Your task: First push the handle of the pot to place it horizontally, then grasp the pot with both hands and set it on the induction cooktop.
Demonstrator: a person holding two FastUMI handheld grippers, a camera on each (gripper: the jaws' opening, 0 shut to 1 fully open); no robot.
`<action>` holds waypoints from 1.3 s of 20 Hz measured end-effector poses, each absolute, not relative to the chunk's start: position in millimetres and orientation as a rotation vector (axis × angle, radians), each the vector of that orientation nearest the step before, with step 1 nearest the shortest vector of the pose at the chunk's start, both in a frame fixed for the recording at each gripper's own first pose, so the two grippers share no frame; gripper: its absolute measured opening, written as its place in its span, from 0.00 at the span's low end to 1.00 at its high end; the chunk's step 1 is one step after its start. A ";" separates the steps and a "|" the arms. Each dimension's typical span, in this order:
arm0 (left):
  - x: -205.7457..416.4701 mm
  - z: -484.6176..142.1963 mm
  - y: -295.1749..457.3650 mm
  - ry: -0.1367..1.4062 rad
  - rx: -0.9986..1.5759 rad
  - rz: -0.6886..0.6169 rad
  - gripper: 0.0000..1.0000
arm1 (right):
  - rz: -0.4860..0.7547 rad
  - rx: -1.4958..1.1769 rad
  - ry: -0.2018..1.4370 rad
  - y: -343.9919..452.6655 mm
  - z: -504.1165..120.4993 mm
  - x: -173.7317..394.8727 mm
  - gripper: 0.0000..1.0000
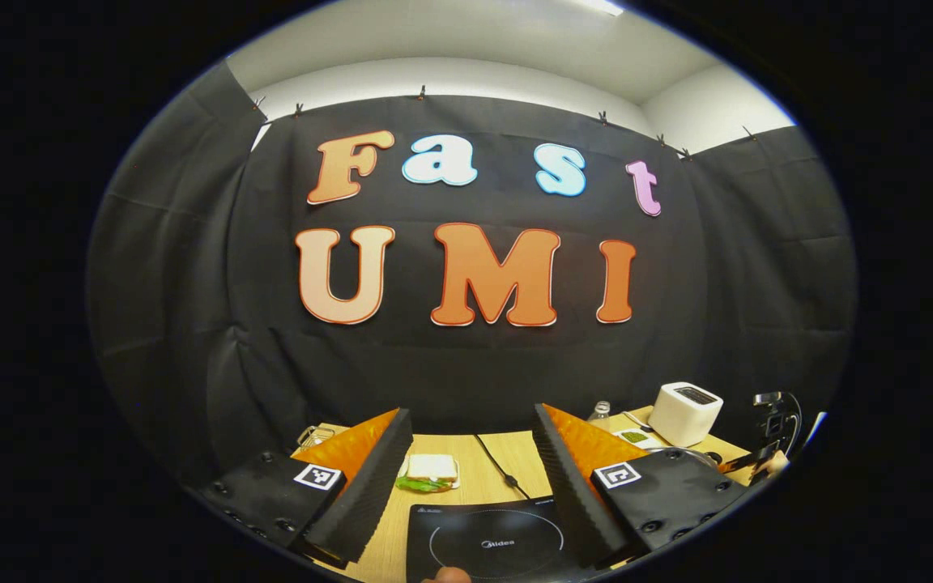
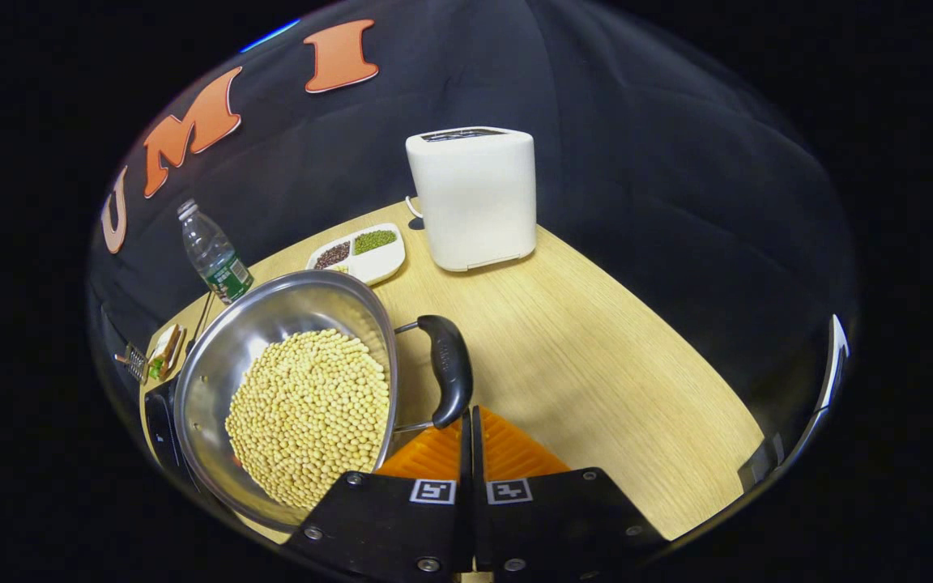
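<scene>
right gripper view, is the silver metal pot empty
No, the silver metal pot is filled with pale yellow soybeans covering its bottom.

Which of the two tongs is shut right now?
The right tongs: fingers pressed together, tips at the pot handle. The left tongs stand wide open above the induction cooktop.

Your left gripper view sits low over the table (image 1: pixel 466 465), facing straight at the back wall, nearly level, with the induction cooktop (image 1: pixel 487 542) close under it. Your right gripper view looks down steeply from close above the pot (image 2: pixel 288 389) (handle (image 2: pixel 449 368) right at the lens), facing the table's far right corner. Both views share the toaster (image 2: pixel 473 194) (image 1: pixel 683 413), the bottle (image 2: pixel 214 255) (image 1: pixel 600 414), the divided dish (image 2: pixel 359 253) (image 1: pixel 636 438) and the sandwich (image 1: pixel 430 471) (image 2: pixel 164 350).
</scene>
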State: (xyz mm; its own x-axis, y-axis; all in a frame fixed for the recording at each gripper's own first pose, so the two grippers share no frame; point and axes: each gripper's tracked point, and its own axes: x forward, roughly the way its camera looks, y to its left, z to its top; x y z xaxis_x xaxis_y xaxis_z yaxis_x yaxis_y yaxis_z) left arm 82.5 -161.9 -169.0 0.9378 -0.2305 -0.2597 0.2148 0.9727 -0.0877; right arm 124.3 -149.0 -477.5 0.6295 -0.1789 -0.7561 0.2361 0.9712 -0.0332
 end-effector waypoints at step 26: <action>46.3 -419.9 -404.4 0.565 -0.096 -0.379 0.99 | -0.071 -0.046 0.538 -137.0 -395.8 162.7 0.83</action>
